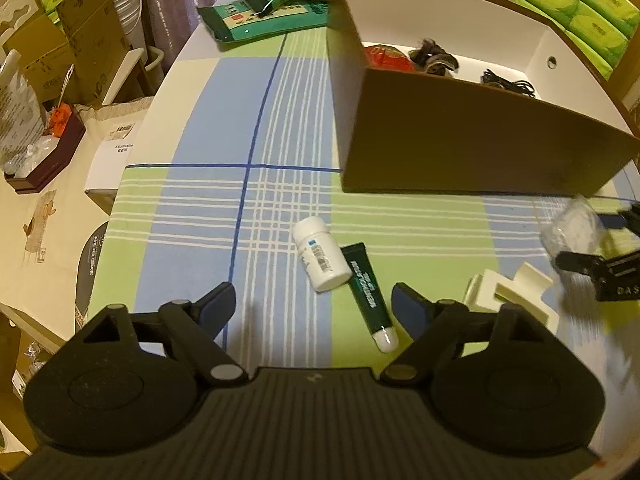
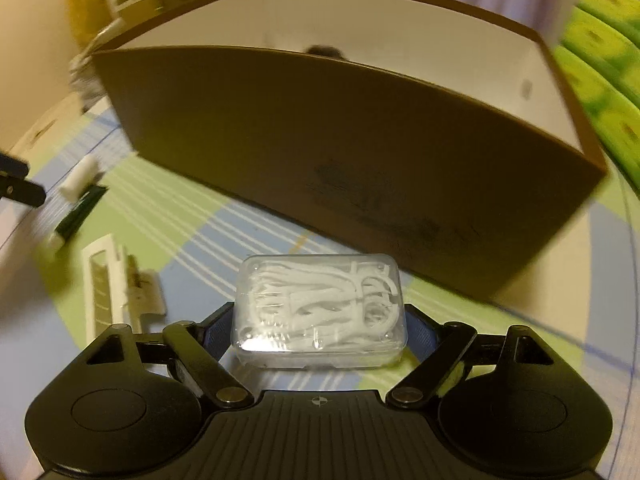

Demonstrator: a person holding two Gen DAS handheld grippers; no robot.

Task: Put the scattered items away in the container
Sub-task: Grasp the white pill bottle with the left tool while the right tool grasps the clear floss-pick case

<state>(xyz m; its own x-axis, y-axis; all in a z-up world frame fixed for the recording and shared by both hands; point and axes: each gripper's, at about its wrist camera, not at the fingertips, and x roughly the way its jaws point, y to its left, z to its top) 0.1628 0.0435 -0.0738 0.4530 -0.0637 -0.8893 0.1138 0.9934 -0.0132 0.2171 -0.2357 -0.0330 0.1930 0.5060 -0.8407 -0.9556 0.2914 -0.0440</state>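
My left gripper (image 1: 314,300) is open, low over the checked cloth. A white pill bottle (image 1: 320,260) lies on its side just ahead of the fingertips. A dark green tube (image 1: 366,294) lies beside it, its white cap near the right finger; neither is touched. My right gripper (image 2: 320,328) is shut on a clear plastic box of white floss picks (image 2: 320,308), pads against both its short sides. The brown cardboard container (image 2: 340,152) with a white inside stands right behind it. In the left wrist view the container (image 1: 460,140) holds a red packet (image 1: 384,56), a hair tie and black cables.
A cream-white clip-like piece (image 1: 508,292) lies on the cloth between the two grippers, also seen as the white piece (image 2: 108,280). Green packets (image 1: 272,12) lie at the table's far end. Green tissue packs (image 1: 580,8) are stacked right of the container. Cardboard boxes crowd a side table at left.
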